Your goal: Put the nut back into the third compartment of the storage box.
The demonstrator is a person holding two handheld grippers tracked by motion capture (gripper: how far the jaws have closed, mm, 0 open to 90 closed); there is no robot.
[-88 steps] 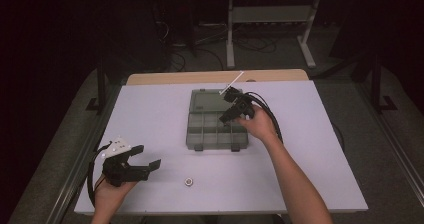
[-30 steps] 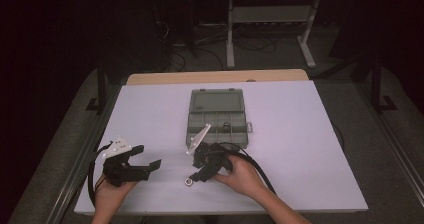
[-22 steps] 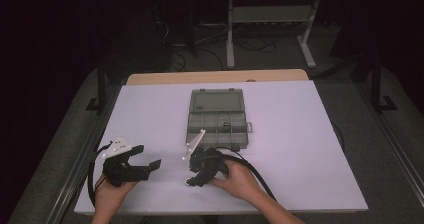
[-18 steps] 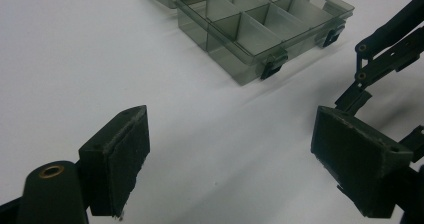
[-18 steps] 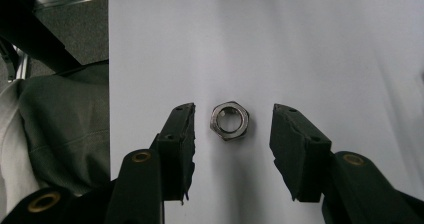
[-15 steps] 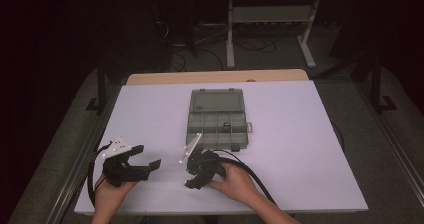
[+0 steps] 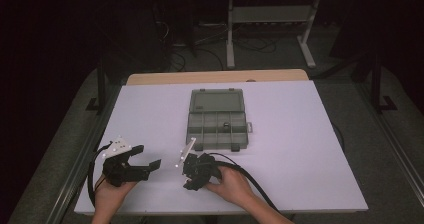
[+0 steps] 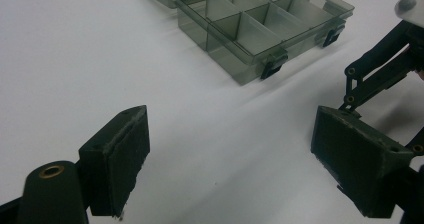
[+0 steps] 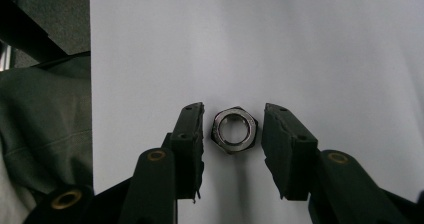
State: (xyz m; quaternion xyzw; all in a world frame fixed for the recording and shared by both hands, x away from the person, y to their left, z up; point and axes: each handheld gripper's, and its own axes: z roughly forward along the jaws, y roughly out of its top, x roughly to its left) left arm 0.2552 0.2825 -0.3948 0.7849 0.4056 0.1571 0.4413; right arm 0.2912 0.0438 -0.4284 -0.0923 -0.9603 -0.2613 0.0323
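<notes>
The left gripper (image 7: pixel 145 166) rests idle on the table (image 7: pixel 310 149) at the near left, jaws spread wide with nothing between them. Just to its right, the right gripper (image 9: pixel 233 134) is down over a steel nut (image 9: pixel 234 130) lying flat on the table; its jaws have just been closing and now flank the nut with thin gaps either side, so it is not yet gripped. Farther back, the open box (image 7: pixel 218 120) already holds one small part (image 7: pixel 226 125). Left, I judge: pinch, lift, carry to a compartment.
</notes>
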